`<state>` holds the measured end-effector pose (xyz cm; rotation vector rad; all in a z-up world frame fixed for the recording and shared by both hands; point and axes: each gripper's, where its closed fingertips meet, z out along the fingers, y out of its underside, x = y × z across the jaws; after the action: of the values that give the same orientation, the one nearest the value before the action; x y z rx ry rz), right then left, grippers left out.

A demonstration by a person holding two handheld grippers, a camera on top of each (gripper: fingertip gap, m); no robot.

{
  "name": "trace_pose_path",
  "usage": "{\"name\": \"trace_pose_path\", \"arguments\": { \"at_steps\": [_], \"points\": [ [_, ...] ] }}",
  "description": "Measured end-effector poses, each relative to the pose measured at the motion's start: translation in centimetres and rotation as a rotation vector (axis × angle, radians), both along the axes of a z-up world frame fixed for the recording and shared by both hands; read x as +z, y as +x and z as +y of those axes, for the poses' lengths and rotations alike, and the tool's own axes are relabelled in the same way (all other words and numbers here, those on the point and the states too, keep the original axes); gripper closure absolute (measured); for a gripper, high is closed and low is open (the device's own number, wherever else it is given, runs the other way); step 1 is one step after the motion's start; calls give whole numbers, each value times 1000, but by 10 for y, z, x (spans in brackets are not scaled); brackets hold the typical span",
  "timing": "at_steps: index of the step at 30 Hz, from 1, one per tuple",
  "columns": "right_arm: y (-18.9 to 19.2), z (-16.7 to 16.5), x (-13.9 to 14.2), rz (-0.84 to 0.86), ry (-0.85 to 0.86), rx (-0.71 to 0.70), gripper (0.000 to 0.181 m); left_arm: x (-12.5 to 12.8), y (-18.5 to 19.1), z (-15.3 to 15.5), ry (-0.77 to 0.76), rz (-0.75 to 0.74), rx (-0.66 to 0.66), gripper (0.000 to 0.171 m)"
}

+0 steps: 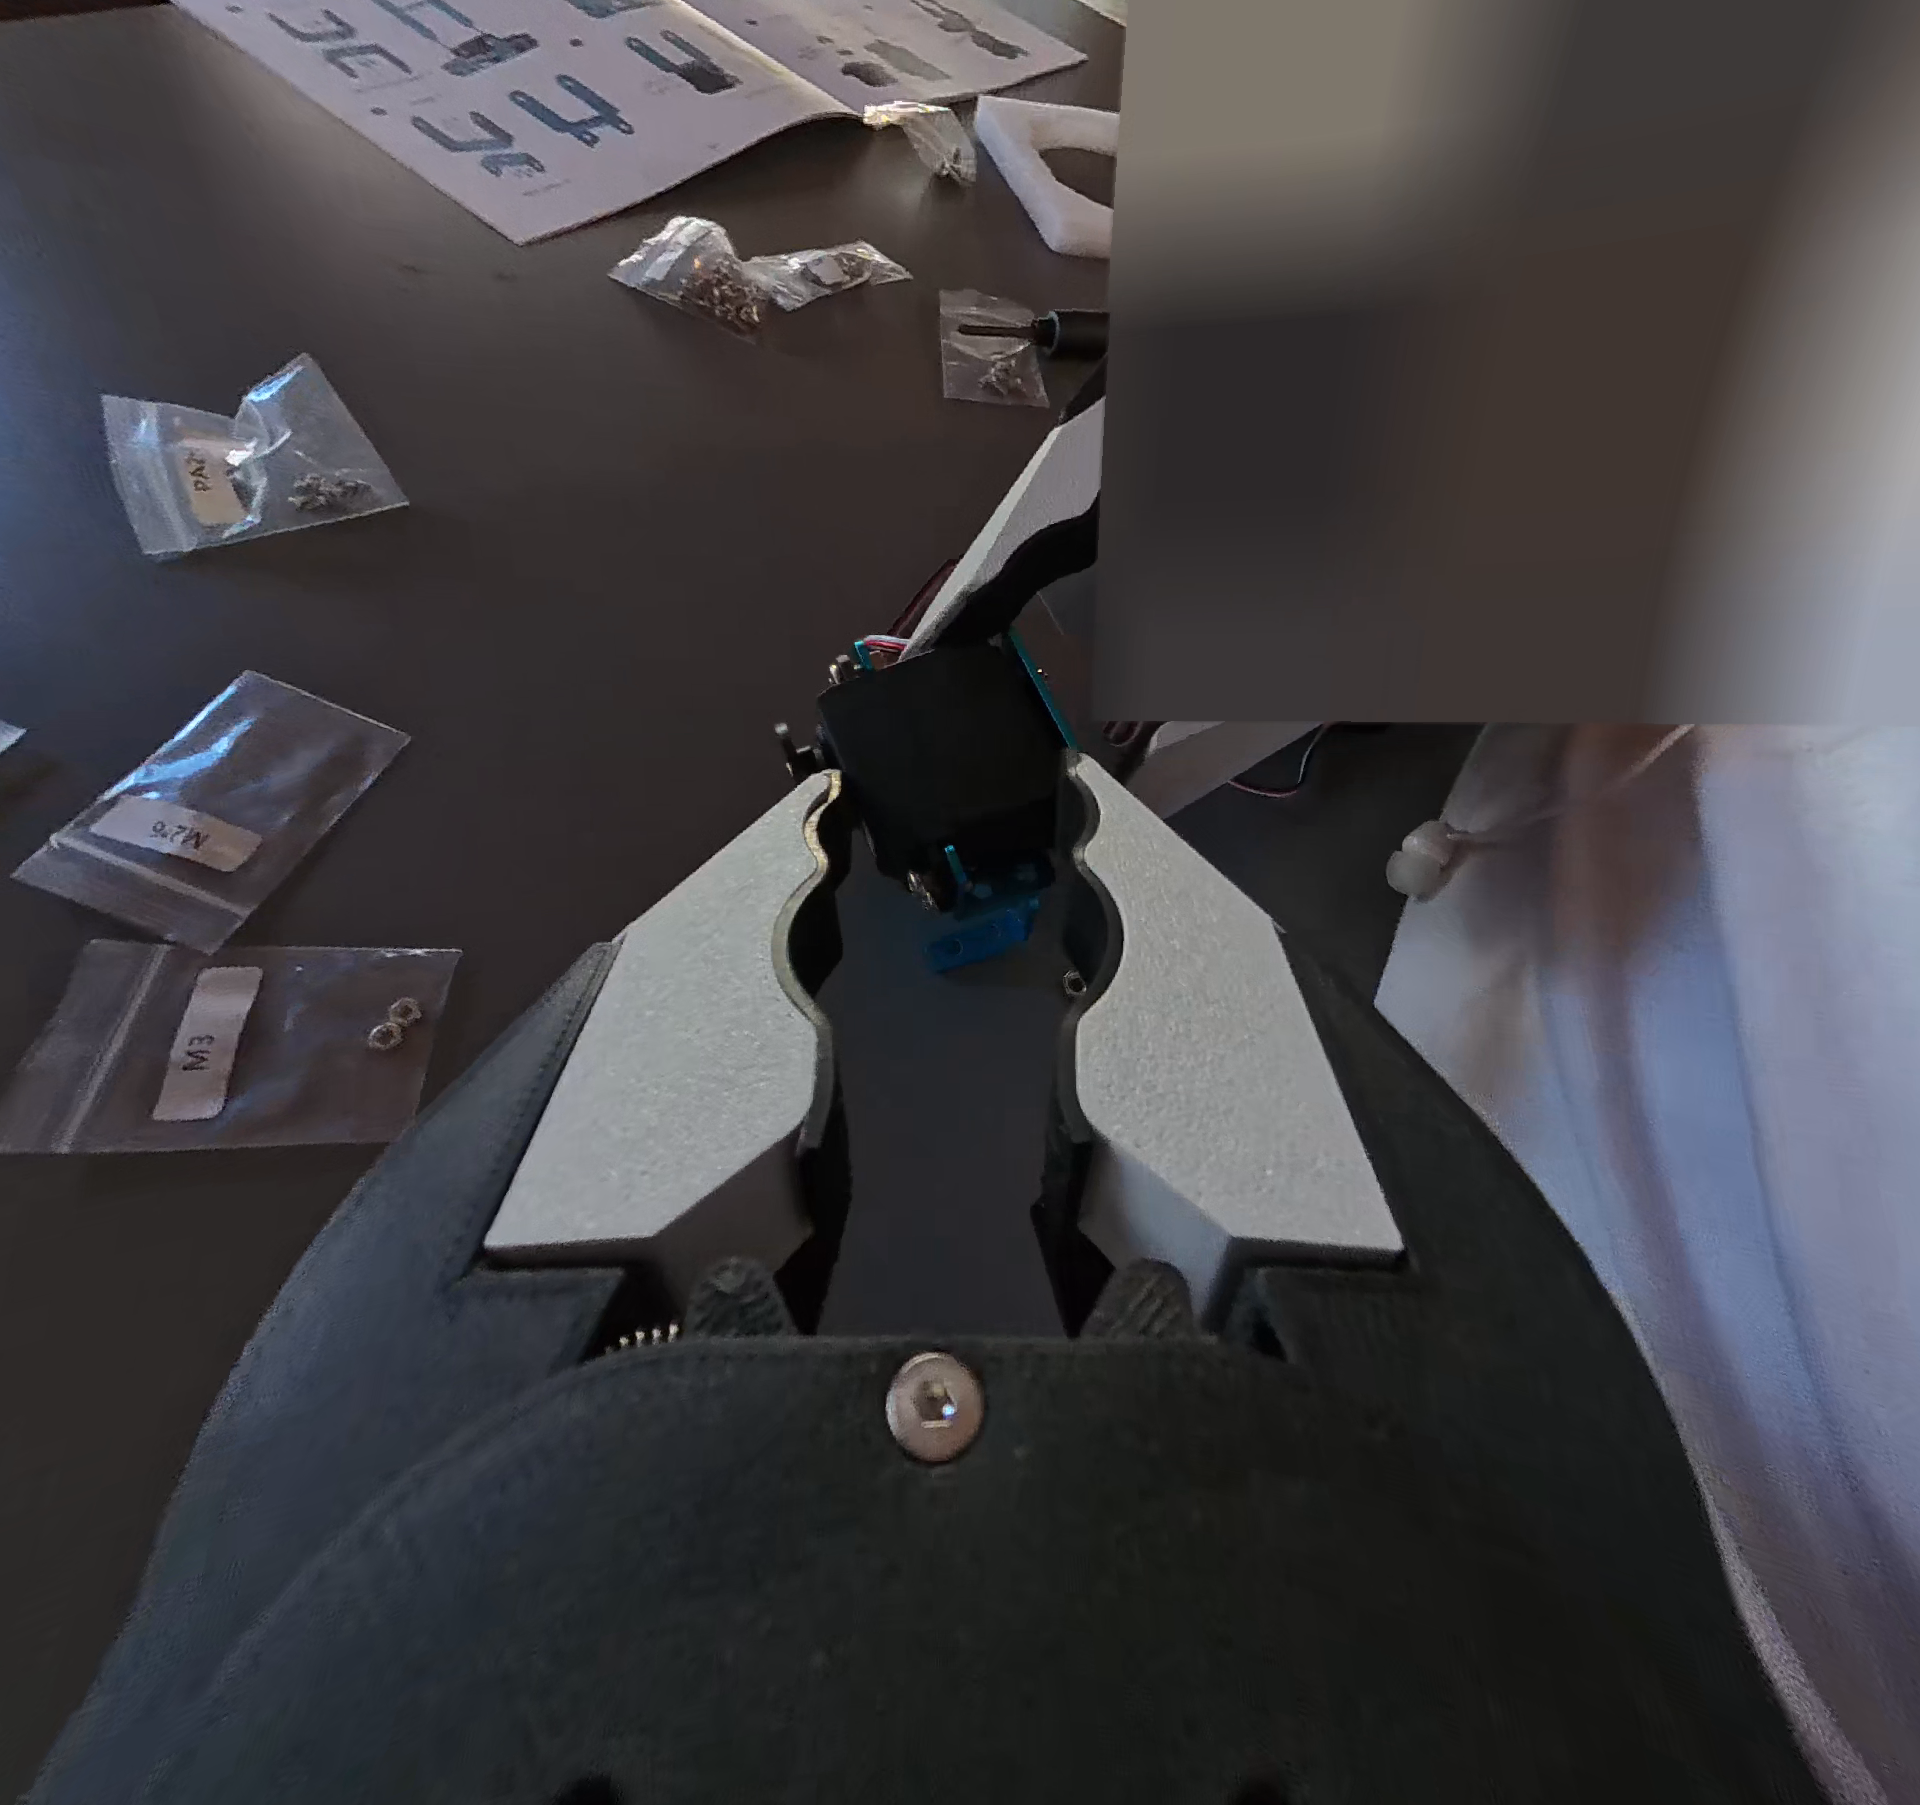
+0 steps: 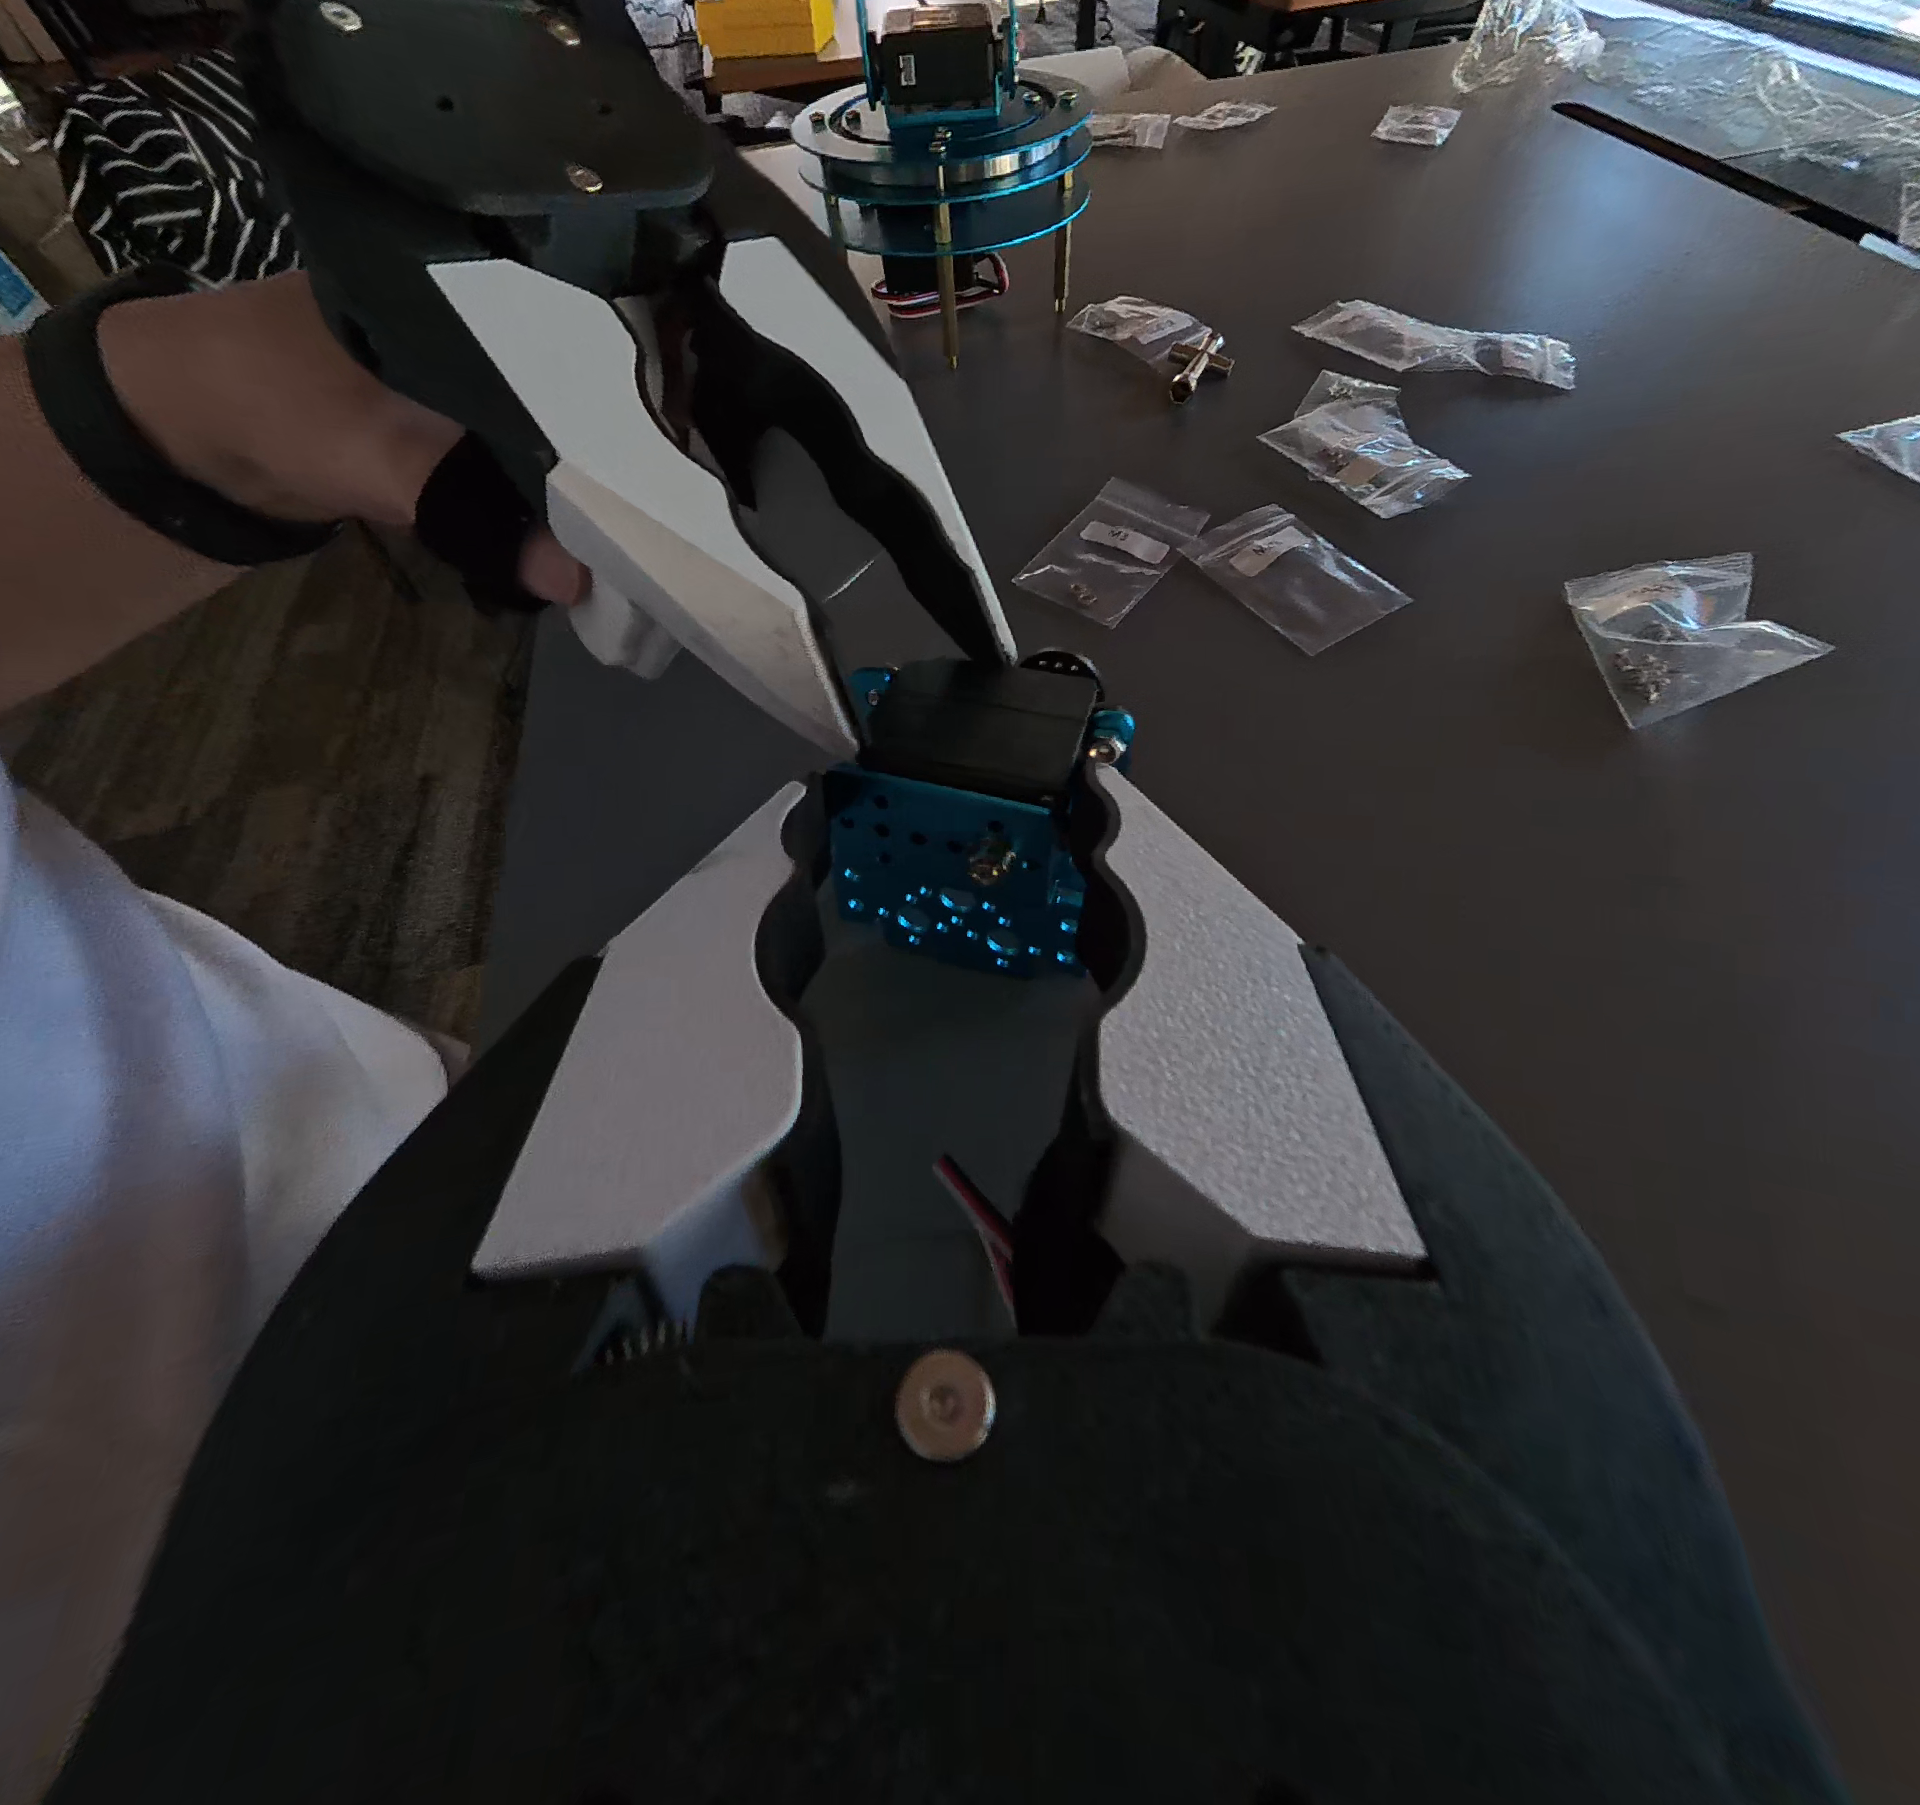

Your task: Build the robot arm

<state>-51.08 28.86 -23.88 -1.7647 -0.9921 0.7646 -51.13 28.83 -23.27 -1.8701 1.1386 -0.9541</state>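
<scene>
My right gripper [image 2: 951, 789] clamps the blue perforated bracket [image 2: 951, 898] of a servo assembly; both white fingers [image 2: 675, 1049] press against the bracket's side edges. The black servo [image 2: 982, 721] sits in the bracket, on the side away from my wrist. A red-and-white wire [image 2: 977, 1210] runs back from the assembly between my fingers.

My left gripper [image 1: 951, 779] comes at the same servo [image 1: 940, 768] from the opposite side. Its fingertips bracket the black body, closed to a narrow gap and touching it at both tips. In the right wrist view, this gripper [image 2: 925, 685] slants down onto the servo's top edge, carried by a hand [image 2: 260, 436] in a black fingerless glove.

All positions below are relative to the servo, which is held above a dark table [image 2: 1455, 924].
- Far side: a blue round tiered base [image 2: 940, 166] on brass standoffs, carrying another servo.
- Right side, on the table: several clear zip bags of small hardware [image 2: 1112, 550] and a metal cross wrench [image 2: 1200, 363].
- In the left wrist view, beyond the servo: more clear bags [image 1: 244, 462], an open printed sheet [image 1: 540, 41] and a white foam piece [image 1: 1039, 166].
</scene>
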Motion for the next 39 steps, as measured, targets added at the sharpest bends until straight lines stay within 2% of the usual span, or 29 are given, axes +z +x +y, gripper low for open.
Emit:
{"name": "trace_pose_path", "arguments": {
  "at_steps": [4, 9, 15, 24, 25, 26, 28, 31, 33, 35, 36, 39],
  "points": [
    [0, 0, 0, 8, -5, 12, 135, 0, 0, 0, -20, -3, -16, 131],
    [0, 1, 0, 4, 17, -8, 134, 0, 0, 1, -32, -12, 40, 131],
    [-1, -1, 0, -2, 22, 3, 134, 1, 0, -1, 30, 63, 78, 131],
    [-2, -1, -1, -35, 28, 65, 134, 0, -2, 2, -3, 46, -10, 131],
    [-3, -4, 0, -32, 28, 89, 136, -2, -8, 10, 30, 74, 29, 163],
    [-6, -9, 0, -17, -4, 116, 134, -7, -14, 14, 106, 114, 6, 171],
    [-7, -9, 0, -33, 13, 114, 134, -7, -14, 13, 49, 85, -6, 171],
    [-2, -8, -1, -59, 20, 86, 134, -17, -19, 6, 9, 152, -42, 167],
    [2, -7, -1, -37, 6, 75, 134, -12, -15, 7, -3, 58, -1, 171],
    [2, -5, -1, -22, 8, 72, 134, -3, -13, 10, -69, -54, 44, 169],
    [2, -5, -1, -22, 16, 70, 133, 3, -13, 11, -102, -122, 55, 157],
    [0, -2, -1, -27, 36, 53, 133, 18, -17, 13, -182, -255, 96, 143]
  ]
}}
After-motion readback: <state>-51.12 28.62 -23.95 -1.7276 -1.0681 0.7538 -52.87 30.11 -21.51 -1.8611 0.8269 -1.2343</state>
